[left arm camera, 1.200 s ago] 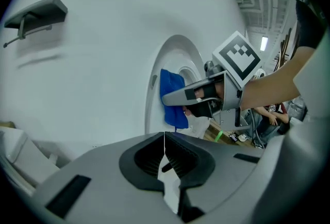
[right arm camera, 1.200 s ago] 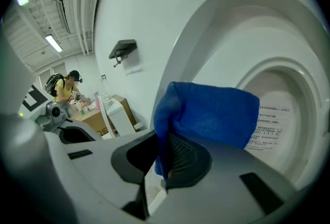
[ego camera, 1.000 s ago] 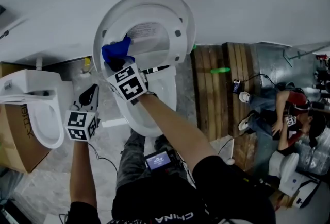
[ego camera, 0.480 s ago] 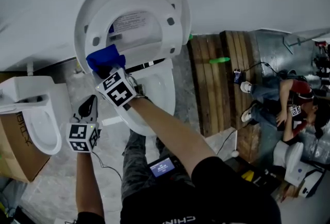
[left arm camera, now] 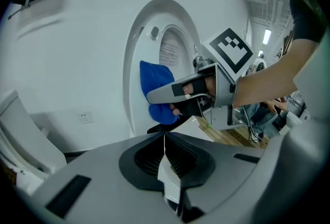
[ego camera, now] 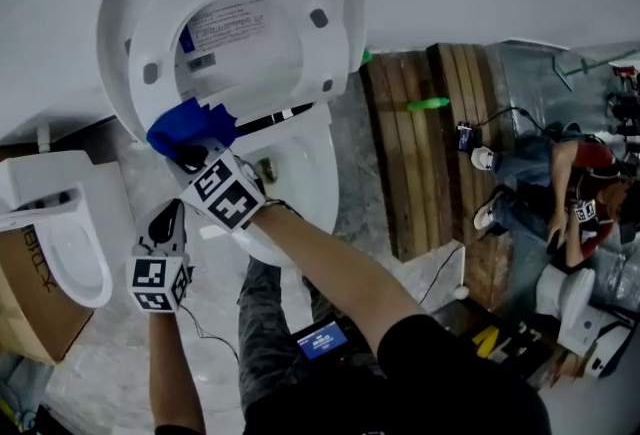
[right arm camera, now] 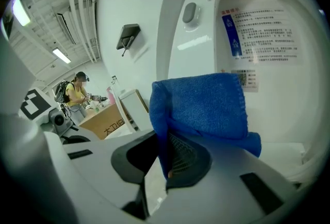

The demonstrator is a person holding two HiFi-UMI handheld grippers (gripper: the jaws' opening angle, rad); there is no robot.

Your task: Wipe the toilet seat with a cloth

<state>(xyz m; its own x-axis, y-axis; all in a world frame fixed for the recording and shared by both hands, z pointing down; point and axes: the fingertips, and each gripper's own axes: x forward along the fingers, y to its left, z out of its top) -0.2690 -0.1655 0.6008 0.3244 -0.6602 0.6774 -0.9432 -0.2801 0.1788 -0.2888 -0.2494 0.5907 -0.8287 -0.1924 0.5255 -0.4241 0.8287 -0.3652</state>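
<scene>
Blue cloth [right arm camera: 203, 107], clamped between right fingers [right arm camera: 242, 187]

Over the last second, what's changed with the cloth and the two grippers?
The right gripper has dragged the cloth down the left side of the raised seat, toward the hinge. The left gripper has sunk a little beside the bowl. Unchanged: right shut on the cloth, left shut and empty, seat up.

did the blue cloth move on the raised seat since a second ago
Yes: the blue cloth has slid down the raised seat, away from the label, toward the bowl.
</scene>
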